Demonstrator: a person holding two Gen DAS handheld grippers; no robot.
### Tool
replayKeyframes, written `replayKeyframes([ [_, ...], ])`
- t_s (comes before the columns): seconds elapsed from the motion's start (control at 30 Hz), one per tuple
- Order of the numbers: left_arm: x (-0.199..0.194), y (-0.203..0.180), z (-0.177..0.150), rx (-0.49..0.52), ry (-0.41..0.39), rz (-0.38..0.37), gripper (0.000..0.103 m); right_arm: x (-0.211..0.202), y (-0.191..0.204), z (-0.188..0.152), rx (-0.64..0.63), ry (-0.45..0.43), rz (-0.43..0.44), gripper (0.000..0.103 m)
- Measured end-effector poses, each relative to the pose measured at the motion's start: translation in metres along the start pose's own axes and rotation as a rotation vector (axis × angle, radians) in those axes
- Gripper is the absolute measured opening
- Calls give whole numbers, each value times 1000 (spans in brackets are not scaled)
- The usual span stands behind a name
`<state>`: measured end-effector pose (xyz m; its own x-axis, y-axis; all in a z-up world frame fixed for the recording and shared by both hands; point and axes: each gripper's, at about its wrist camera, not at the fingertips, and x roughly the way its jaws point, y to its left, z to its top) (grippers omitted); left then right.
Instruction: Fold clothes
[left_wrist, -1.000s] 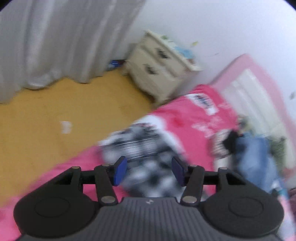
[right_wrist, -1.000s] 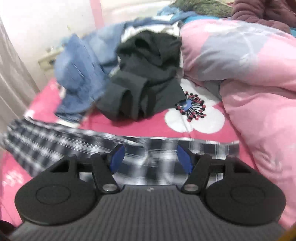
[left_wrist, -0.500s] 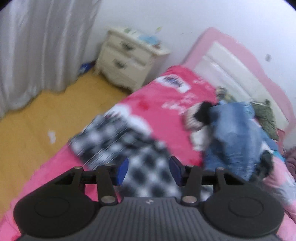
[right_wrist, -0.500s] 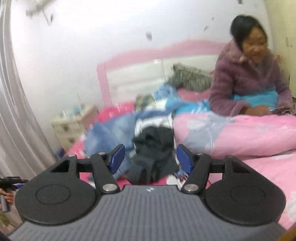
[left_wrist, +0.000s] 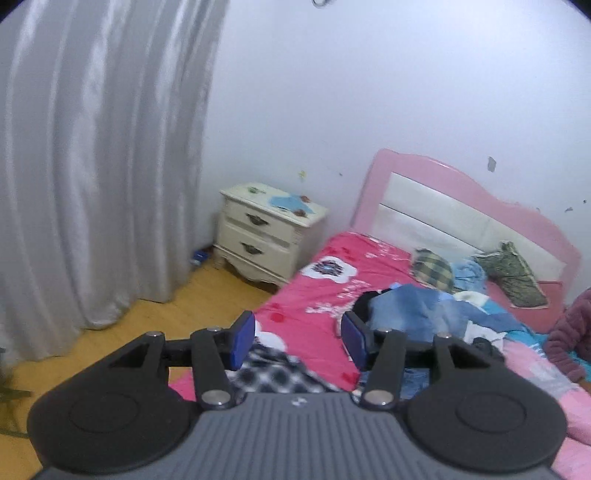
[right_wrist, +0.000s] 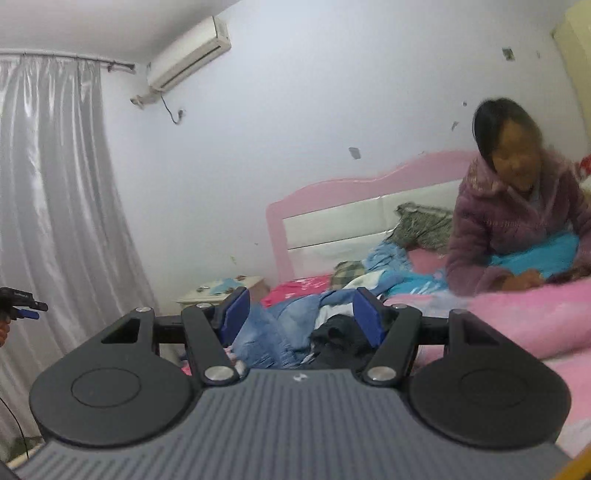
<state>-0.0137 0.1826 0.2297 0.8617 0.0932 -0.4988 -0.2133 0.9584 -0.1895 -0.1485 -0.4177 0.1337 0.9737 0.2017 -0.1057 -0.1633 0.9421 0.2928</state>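
The left gripper (left_wrist: 298, 341) has jaws partly apart and opening, nothing between them; the right gripper (right_wrist: 301, 314) is likewise empty, half-open. Below the left one, a checked shirt (left_wrist: 275, 371) lies on the bed (left_wrist: 325, 291). Beyond it, the heap of clothes (left_wrist: 424, 314) looks unfolded, so most work remains.

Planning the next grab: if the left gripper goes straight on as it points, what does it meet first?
Probably the pink bedsheet, framed between the left gripper's empty, opening fingers, short of the denim pile; depth is uncertain.
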Motion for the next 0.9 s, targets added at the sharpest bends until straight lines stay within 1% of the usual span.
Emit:
replayKeyframes([
  [0.03, -16, 1, -5, 1, -12, 26, 53, -6, -6, -6, 9, 9, 13, 61],
  [0.1, -50, 9, -20, 0, -32, 60, 53, -16, -18, -21, 26, 22, 9, 61],
  [0.2, -99, 30, -56, -3, -73, 110, 54, -31, -25, -54, 71, 61, -13, 59],
  [0.23, -110, 37, -71, -15, -86, 138, 54, -38, -24, -64, 78, 70, -12, 56],
  [0.3, -131, 51, -102, -42, -112, 195, 53, -47, -20, -84, 89, 84, -42, 56],
  [0.33, -140, 56, -117, -56, -136, 209, 53, -48, -18, -93, 107, 99, -54, 55],
  [0.37, -144, 60, -130, -78, -140, 207, 54, -47, -16, -100, 133, 119, -56, 54],
  [0.43, -150, 67, -153, -127, -137, 200, 54, -43, -14, -111, 177, 161, -57, 54],
  [0.47, -147, 70, -160, -142, -119, 188, 53, -41, -10, -115, 181, 180, -56, 54],
  [0.53, -134, 70, -161, -120, -75, 172, 53, -37, -2, -112, 167, 191, -52, 54],
  [0.6, -123, 68, -157, -90, -67, 176, 54, -34, 7, -107, 152, 185, -49, 54],
  [0.73, -99, 59, -154, -53, -44, 102, 54, -25, 24, -104, 136, 173, -36, 54],
  [0.9, -75, 49, -165, -17, 9, 50, 54, -15, 41, -102, 100, 192, -45, 54],
])
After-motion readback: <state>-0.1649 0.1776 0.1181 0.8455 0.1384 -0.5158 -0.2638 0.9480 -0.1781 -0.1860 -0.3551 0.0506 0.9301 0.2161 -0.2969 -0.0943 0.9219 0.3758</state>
